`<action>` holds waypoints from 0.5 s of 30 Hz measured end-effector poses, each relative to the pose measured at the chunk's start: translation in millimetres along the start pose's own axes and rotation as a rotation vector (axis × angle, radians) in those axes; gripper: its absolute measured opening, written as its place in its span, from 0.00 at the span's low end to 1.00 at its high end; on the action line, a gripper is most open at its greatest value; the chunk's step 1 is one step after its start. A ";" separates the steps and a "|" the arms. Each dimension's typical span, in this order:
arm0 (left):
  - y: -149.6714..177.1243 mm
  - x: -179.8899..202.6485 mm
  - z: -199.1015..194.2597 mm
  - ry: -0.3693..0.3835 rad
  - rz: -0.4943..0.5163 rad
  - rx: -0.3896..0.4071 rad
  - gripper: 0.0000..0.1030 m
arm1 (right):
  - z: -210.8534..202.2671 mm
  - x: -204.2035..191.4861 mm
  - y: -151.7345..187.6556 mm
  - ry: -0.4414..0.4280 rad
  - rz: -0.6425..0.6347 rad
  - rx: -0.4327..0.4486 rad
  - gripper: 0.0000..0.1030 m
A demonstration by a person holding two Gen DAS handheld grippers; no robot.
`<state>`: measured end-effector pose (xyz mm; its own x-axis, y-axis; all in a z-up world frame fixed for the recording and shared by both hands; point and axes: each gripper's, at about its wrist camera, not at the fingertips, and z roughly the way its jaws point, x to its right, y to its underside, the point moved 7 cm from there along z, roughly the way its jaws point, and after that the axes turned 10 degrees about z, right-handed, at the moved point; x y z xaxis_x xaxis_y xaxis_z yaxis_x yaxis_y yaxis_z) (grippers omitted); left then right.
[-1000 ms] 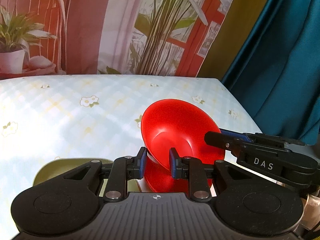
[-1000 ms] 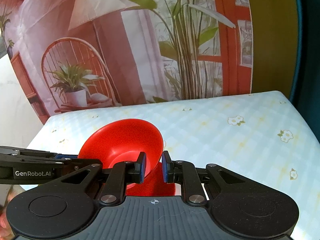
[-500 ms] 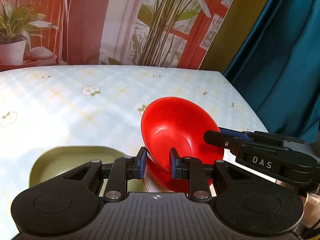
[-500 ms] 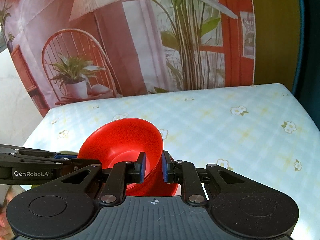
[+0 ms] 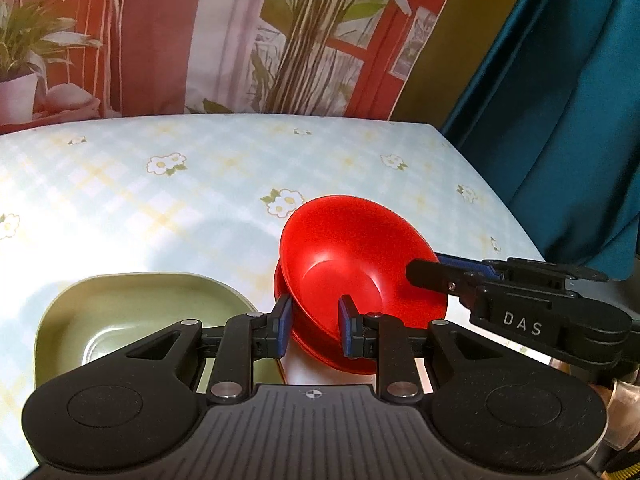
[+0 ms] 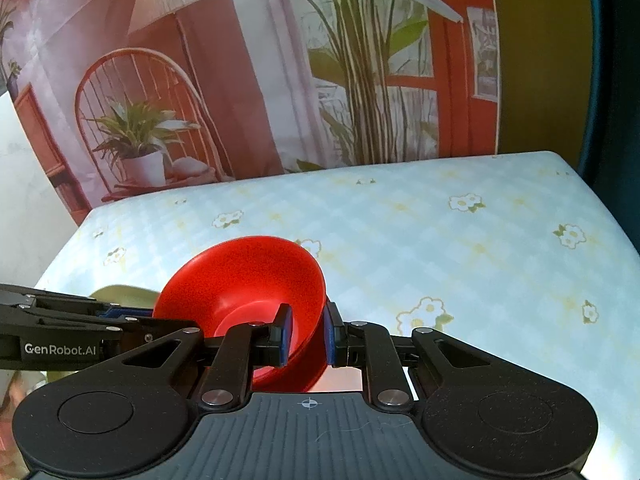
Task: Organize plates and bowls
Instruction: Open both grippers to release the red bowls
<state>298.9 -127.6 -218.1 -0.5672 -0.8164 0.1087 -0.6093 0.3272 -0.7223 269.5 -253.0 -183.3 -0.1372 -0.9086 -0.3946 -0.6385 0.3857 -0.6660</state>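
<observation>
A red bowl is held tilted above the flowered tablecloth. A second red bowl seems nested under it. My left gripper is shut on the bowl's near left rim. My right gripper is shut on its right rim. The right gripper also shows in the left wrist view, and the left gripper in the right wrist view. A green squarish plate lies on the table just left of the bowl; a sliver of it shows in the right wrist view.
The table's right edge meets a teal curtain. A printed backdrop with plants and a chair stands behind the far edge. Open tablecloth stretches beyond the bowl.
Both grippers have carried the red bowl lower and nearer to me. More of the green plate has come into the left wrist view.
</observation>
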 end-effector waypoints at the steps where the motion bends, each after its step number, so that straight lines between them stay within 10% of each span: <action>1: -0.1 0.7 0.3 -0.001 0.003 0.000 0.25 | -0.1 0.6 1.3 0.001 0.001 -0.001 0.16; 15: -0.9 -5.1 3.1 -0.011 -0.013 0.001 0.38 | 0.3 8.6 11.6 0.016 0.033 0.002 0.20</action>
<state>304.1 -125.2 -220.2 -0.5533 -0.8256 0.1109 -0.6162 0.3160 -0.7214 261.1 -256.3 -194.5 -0.1700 -0.8977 -0.4066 -0.6316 0.4160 -0.6543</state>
